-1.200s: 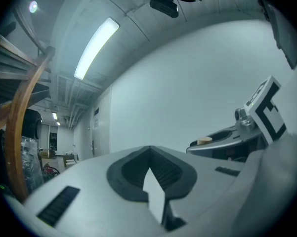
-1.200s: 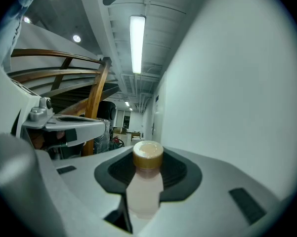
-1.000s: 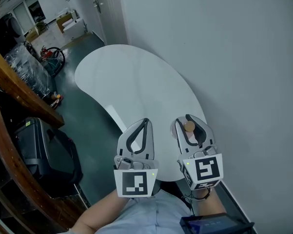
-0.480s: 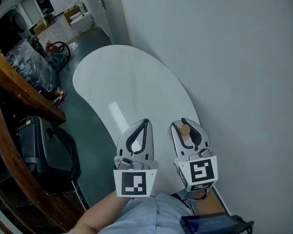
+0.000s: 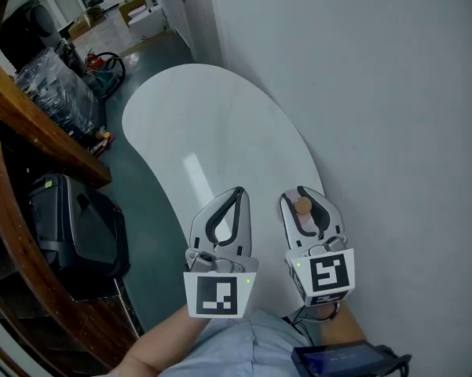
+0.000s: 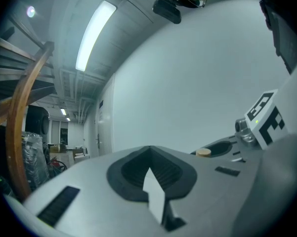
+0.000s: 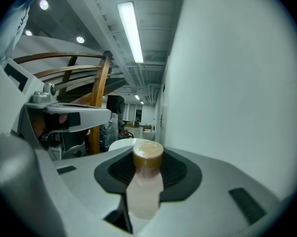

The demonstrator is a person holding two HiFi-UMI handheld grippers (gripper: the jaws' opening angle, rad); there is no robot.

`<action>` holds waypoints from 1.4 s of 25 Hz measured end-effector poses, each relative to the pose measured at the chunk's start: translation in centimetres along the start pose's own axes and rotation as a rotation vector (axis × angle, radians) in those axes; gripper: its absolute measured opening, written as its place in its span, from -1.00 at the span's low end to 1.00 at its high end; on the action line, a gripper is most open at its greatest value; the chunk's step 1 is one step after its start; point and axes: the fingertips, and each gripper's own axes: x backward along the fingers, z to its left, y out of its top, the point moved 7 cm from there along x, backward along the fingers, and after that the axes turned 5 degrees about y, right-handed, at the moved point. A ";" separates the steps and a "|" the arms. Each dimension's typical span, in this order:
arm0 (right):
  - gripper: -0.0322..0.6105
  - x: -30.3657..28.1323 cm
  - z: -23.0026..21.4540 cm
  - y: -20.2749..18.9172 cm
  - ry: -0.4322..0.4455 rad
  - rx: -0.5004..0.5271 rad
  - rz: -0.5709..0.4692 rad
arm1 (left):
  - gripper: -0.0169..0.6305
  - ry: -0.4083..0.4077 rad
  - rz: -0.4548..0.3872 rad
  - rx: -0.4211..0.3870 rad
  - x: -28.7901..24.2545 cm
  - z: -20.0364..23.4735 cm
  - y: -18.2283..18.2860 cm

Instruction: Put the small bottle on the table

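Observation:
A small pale bottle with a tan cap (image 5: 303, 206) (image 7: 146, 181) stands between the jaws of my right gripper (image 5: 308, 203) (image 7: 147, 179), which is shut on it above the near end of the white curved table (image 5: 212, 132). In the left gripper view the tan cap of the bottle (image 6: 203, 152) shows off to the right. My left gripper (image 5: 229, 207) (image 6: 150, 174) hangs beside the right one, over the table's near left edge, jaws closed together with nothing in them.
A white wall (image 5: 377, 93) runs along the table's right side. To the left are a wooden curved rail (image 5: 31, 132), a dark suitcase (image 5: 71, 226) on the green floor, and wrapped goods (image 5: 55, 93) farther back.
Both grippers stay side by side with the bottle still held. The view has shifted slightly, so the table sits a little differently in frame.

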 end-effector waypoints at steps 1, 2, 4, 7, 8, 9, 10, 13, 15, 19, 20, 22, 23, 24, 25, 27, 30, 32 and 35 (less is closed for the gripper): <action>-0.55 -0.2 -0.1 -0.4 0.000 -0.004 0.007 | -0.95 -0.001 0.004 0.001 -0.2 0.0 -0.3; -0.55 -0.5 -0.3 -0.9 -0.002 -0.009 0.014 | -0.95 -0.003 0.010 0.002 -0.4 0.0 -0.6; -0.55 -0.9 -0.4 -1.7 -0.005 -0.024 0.032 | -0.95 -0.005 0.026 0.011 -0.6 0.0 -1.2; -0.55 -1.2 -0.8 -2.9 -0.007 -0.038 0.059 | -0.95 -0.014 0.068 0.011 -1.0 -0.2 -2.2; -0.55 -1.4 -1.0 -3.3 -0.010 -0.040 0.068 | -0.95 -0.018 0.081 0.010 -1.3 -0.3 -2.6; -0.55 -1.5 -1.1 -3.8 -0.012 -0.043 0.077 | -0.95 -0.020 0.093 0.012 -1.5 -0.4 -3.1; -0.55 -1.6 -1.2 -4.4 -0.015 -0.050 0.087 | -0.95 -0.022 0.105 0.016 -1.7 -0.4 -3.5; -0.55 -2.0 -1.2 -6.0 -0.015 -0.073 0.118 | -0.95 -0.029 0.136 0.024 -2.0 -0.4 -4.6; -0.55 -2.3 -1.2 -6.9 -0.009 -0.086 0.136 | -0.95 -0.046 0.161 0.002 -2.2 -0.4 -5.3; -0.55 -2.9 -1.2 -8.7 0.003 -0.111 0.172 | -0.95 -0.159 0.226 -0.202 -2.6 -0.9 -6.6; -0.55 -3.1 -1.3 -9.2 0.008 -0.114 0.180 | -0.95 -0.173 0.238 -0.226 -2.8 -1.0 -7.0; -0.55 -3.5 -1.4 -10.1 0.017 -0.110 0.182 | -0.95 -0.159 0.263 -0.188 -3.0 -1.1 -8.0; -0.55 -3.7 -1.3 -10.5 0.021 -0.109 0.181 | -0.95 -0.173 0.275 -0.208 -3.1 -1.0 -8.4; -0.55 -3.8 -1.3 -10.9 0.022 -0.110 0.183 | -0.95 -0.190 0.287 -0.236 -3.1 -0.9 -8.7; -0.55 -3.9 -1.2 -11.2 0.024 -0.105 0.179 | -0.95 -0.189 0.298 -0.231 -3.1 -0.8 -9.1; -0.55 -4.3 -1.2 -11.7 0.029 -0.076 0.153 | -0.95 -0.158 0.316 -0.169 -3.0 -0.8 -9.8; -0.55 -4.7 -1.0 -12.8 0.031 -0.091 0.177 | -0.95 -0.157 0.343 -0.165 -3.1 -0.8 -10.5; -0.55 -5.0 -0.8 -13.1 0.038 -0.082 0.166 | -0.95 -0.117 0.356 -0.099 -2.9 -0.6 -11.0; -0.55 -5.1 -0.3 -13.8 0.043 -0.086 0.174 | -0.95 -0.176 0.369 -0.207 -2.8 -0.2 -11.2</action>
